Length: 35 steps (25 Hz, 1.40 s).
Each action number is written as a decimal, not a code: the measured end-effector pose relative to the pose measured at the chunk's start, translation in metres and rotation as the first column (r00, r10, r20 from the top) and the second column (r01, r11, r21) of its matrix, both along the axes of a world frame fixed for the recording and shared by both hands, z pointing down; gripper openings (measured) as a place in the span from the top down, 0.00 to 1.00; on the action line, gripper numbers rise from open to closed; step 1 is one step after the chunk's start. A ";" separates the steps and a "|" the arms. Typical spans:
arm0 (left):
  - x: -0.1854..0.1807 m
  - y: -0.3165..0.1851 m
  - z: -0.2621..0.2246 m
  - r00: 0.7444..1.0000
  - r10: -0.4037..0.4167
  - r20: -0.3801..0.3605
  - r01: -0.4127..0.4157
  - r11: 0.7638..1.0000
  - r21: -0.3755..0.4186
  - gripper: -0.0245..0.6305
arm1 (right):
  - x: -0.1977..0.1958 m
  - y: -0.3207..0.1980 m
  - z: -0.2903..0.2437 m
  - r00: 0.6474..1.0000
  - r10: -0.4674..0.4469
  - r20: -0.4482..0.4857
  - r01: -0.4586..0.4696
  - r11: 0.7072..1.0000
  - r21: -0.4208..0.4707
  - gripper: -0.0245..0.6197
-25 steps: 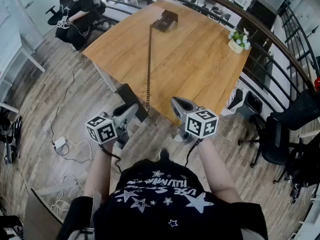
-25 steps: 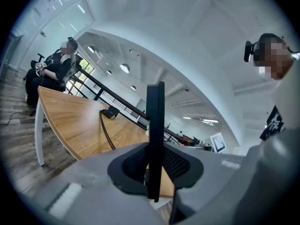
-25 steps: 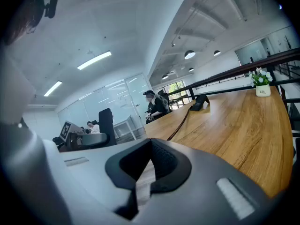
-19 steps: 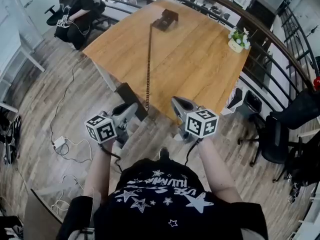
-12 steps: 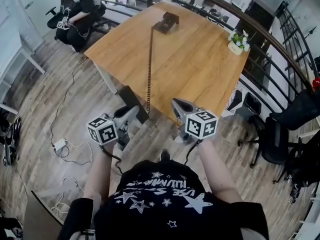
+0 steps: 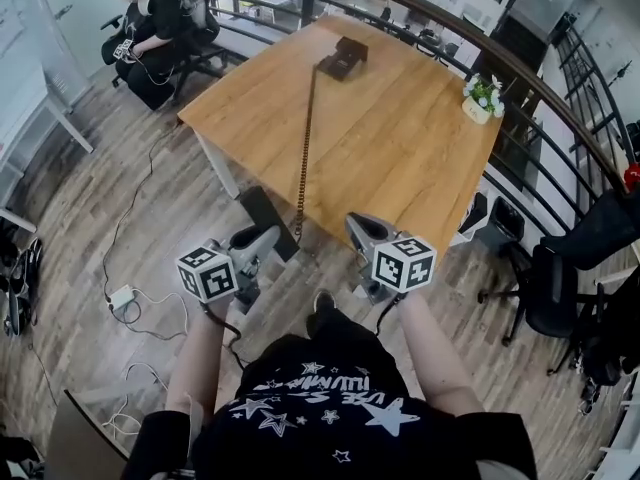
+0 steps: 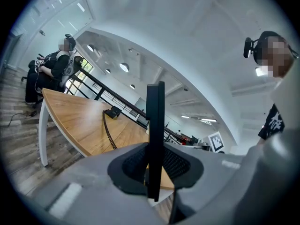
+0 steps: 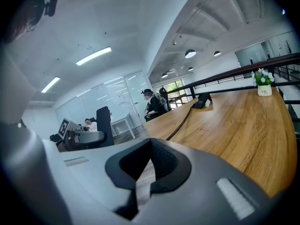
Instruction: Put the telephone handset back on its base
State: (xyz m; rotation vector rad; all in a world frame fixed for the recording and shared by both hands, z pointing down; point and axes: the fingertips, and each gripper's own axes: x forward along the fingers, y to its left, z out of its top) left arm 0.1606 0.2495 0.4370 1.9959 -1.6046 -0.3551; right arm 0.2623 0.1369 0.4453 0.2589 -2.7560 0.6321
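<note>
- Left gripper point(image 6: 258, 238), lower left of centre, has its jaws clamped on the black telephone handset point(image 6: 264, 212), held just off the near edge of the wooden table point(image 6: 420, 138).
- A coiled cord point(image 6: 306, 138) runs up the table to the base point(image 6: 343, 58) at the upper centre.
- Right gripper point(image 6: 362, 230), lower right of centre, has its jaws drawn together and empty.

One table point(image 6: 400, 138), one base point(image 6: 342, 58), perhaps one handset point(image 6: 258, 206).
</note>
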 end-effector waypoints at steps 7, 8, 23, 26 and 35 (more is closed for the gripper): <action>-0.029 -0.004 0.009 0.999 -0.028 -0.026 0.028 1.000 -0.010 0.83 | -0.026 -0.027 0.009 1.000 0.029 -0.001 -0.029 0.999 -0.026 0.96; -0.035 -0.007 0.009 0.999 -0.030 -0.031 0.030 1.000 -0.007 0.83 | -0.033 -0.033 0.009 1.000 0.030 0.001 -0.030 0.999 -0.026 0.96; -0.160 -0.101 -0.011 1.000 0.000 -0.004 0.000 1.000 0.004 0.83 | -0.172 -0.178 -0.005 0.994 0.090 0.059 -0.086 0.994 -0.063 0.96; -0.179 -0.120 -0.012 1.000 0.004 -0.018 -0.004 1.000 0.003 0.83 | -0.188 -0.199 -0.006 0.993 0.103 0.066 -0.098 0.993 -0.070 0.96; -0.216 -0.172 -0.009 0.999 0.038 -0.021 -0.038 0.999 -0.006 0.83 | -0.213 -0.251 -0.004 0.986 0.149 0.080 -0.143 0.987 -0.075 0.96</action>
